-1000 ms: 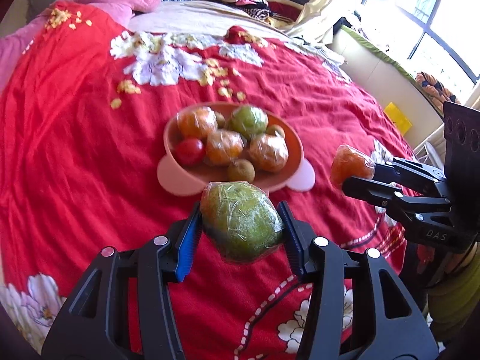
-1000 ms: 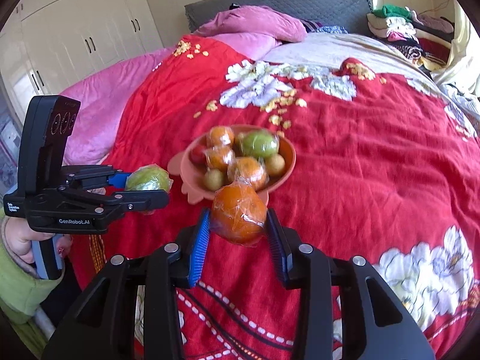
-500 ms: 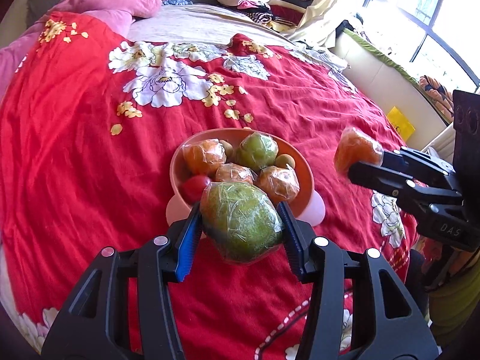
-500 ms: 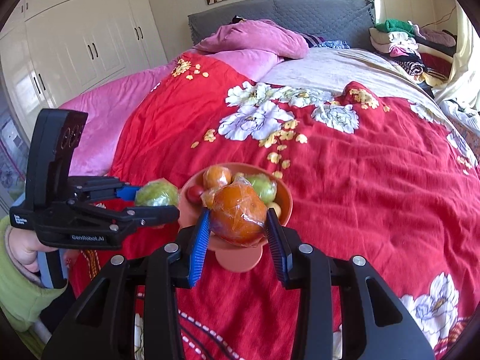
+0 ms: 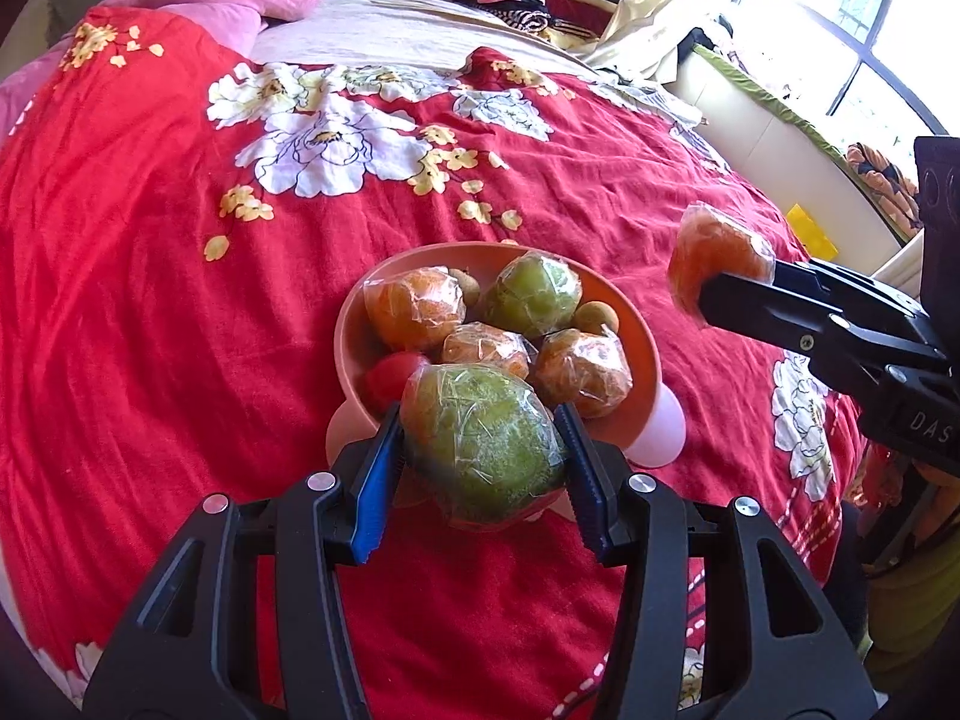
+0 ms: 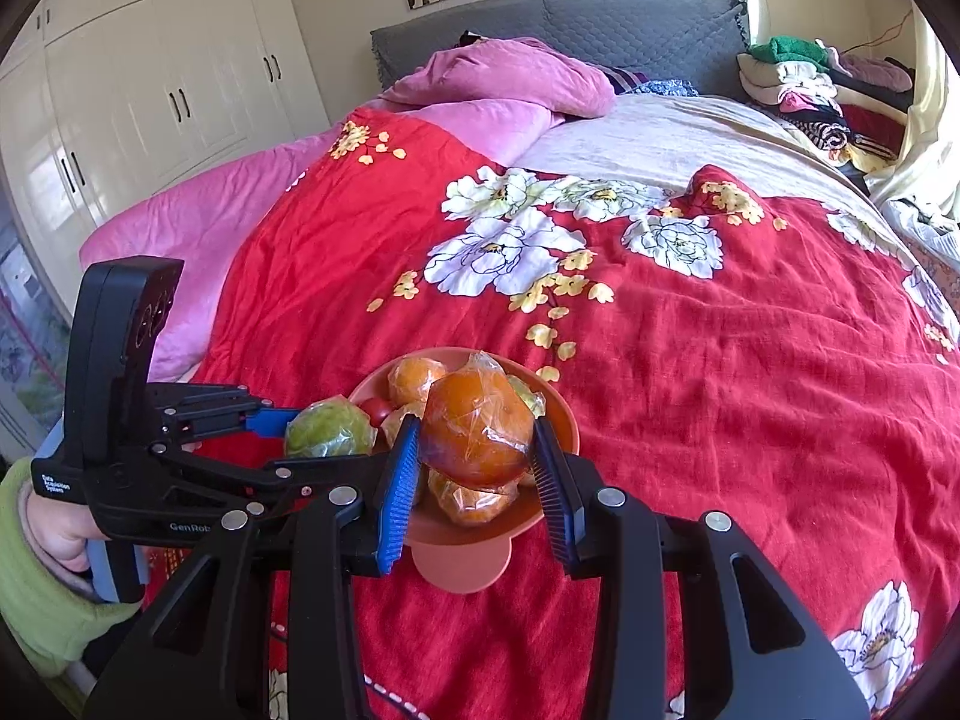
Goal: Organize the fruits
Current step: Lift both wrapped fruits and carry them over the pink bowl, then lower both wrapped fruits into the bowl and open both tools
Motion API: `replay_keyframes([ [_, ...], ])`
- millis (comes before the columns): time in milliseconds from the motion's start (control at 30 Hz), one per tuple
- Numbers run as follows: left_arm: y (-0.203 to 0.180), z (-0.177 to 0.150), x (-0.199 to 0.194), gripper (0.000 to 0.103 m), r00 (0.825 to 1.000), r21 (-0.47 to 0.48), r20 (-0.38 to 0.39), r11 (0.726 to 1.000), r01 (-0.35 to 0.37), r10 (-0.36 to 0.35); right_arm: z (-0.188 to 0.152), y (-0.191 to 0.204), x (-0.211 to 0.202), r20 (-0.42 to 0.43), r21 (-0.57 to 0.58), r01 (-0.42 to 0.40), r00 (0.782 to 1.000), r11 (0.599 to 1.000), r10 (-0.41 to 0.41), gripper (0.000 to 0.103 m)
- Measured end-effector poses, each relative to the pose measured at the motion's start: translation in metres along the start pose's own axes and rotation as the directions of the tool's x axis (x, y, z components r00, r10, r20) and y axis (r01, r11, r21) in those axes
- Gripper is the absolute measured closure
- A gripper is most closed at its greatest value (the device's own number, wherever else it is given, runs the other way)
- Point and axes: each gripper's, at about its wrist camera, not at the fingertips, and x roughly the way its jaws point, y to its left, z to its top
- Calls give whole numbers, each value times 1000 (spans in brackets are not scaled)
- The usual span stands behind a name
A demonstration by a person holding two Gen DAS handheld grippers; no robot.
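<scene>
Two wrapped fruits carried toward the bowl, one in each gripper.

The left gripper (image 5: pixel 483 468) is clamped on a green fruit (image 5: pixel 480 441) at the bowl (image 5: pixel 351 324)'s near rim; the right gripper (image 6: pixel 477 468) pinches an orange fruit (image 6: pixel 477 429) above the bowl's near side, likely so each can drop among the fruit already there.

Ahead of the fingers a red floral bedspread (image 6: pixel 690 372) covered the bed, with a pink quilt (image 6: pixel 240 222) off to their left. A grey padded headboard (image 6: pixel 600 30) stood far beyond, white wardrobes (image 6: pixel 150 90) at far left. Sunlight came through a window (image 5: pixel 840 30) far right.
</scene>
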Motion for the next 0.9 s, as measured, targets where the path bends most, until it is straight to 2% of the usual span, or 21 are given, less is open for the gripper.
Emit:
replay_keyframes([
  [900, 7, -1, 8, 61, 1000, -8, -2, 1000, 15, -15, 5, 6, 59, -106, -17, -46, 993, 999, 44, 66],
])
